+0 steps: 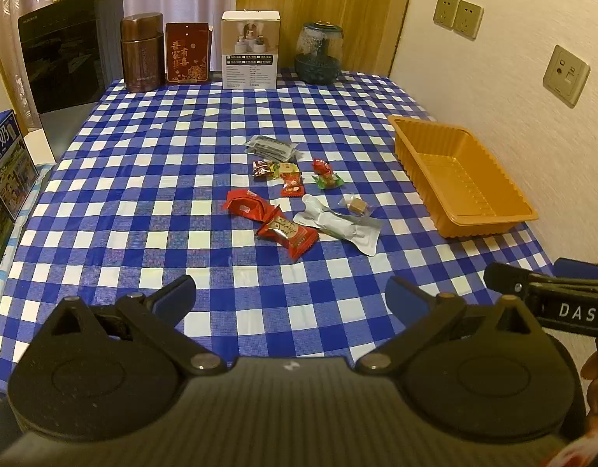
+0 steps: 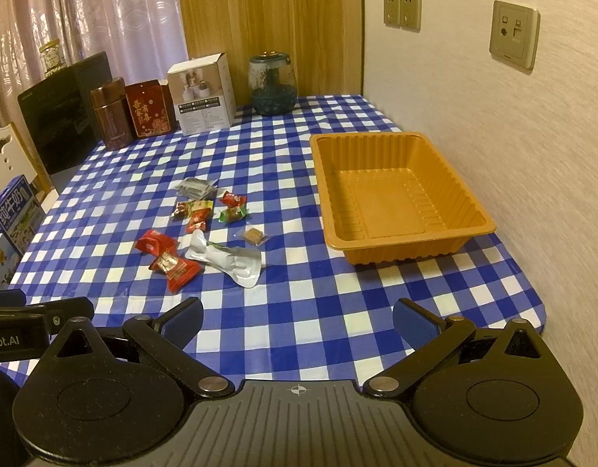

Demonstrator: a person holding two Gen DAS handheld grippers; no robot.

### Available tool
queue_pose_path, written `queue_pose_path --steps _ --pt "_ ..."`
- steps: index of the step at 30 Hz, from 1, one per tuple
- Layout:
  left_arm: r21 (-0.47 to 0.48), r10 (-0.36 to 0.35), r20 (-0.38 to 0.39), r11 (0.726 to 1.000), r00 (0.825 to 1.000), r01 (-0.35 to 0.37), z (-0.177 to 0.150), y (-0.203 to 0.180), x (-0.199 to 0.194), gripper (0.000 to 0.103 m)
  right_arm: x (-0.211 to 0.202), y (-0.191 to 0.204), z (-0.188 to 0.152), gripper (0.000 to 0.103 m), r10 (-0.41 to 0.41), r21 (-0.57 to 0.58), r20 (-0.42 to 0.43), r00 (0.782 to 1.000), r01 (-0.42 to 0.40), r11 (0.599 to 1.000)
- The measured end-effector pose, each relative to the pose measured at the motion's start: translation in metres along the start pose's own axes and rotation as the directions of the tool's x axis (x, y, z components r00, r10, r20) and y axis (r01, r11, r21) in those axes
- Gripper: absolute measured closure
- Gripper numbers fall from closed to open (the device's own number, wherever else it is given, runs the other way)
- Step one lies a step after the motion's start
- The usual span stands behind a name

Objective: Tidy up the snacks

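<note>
Several wrapped snacks lie in the middle of the blue checked tablecloth: a red packet (image 1: 287, 233) (image 2: 175, 265), a second red packet (image 1: 245, 204) (image 2: 155, 242), a silver pouch (image 1: 339, 223) (image 2: 227, 258), a small clear-wrapped brown cube (image 1: 356, 207) (image 2: 254, 235), small candies (image 1: 322, 173) (image 2: 232, 206) and grey sachets (image 1: 271, 147) (image 2: 195, 187). An orange plastic tray (image 1: 493, 218) (image 2: 407, 251) sits empty at the right, by the wall. My left gripper (image 1: 290, 297) and right gripper (image 2: 298, 319) are both open and empty, near the table's front edge, short of the snacks.
At the table's back stand a brown canister (image 1: 141, 52), a red box (image 1: 186, 52), a white box (image 1: 250, 50) and a glass jar (image 1: 318, 52). A black panel (image 1: 61, 58) and milk cartons (image 1: 5, 163) line the left side. The wall runs along the right.
</note>
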State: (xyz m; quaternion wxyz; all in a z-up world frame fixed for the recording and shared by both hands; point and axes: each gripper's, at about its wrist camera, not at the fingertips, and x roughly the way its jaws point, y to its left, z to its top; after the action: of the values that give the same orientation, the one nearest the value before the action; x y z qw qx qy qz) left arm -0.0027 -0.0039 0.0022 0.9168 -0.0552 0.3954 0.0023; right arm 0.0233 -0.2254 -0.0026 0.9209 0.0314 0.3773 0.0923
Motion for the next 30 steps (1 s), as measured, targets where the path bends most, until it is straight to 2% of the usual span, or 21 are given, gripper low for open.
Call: queue_pose_path --steps 30 --pt "0.000 -0.001 0.002 1.000 1.000 0.001 0.0018 0.0006 -0.0006 0.000 0.0001 -0.0003 0.0007 0.000 0.000 0.000 0.001 1.000 0.000 1.000"
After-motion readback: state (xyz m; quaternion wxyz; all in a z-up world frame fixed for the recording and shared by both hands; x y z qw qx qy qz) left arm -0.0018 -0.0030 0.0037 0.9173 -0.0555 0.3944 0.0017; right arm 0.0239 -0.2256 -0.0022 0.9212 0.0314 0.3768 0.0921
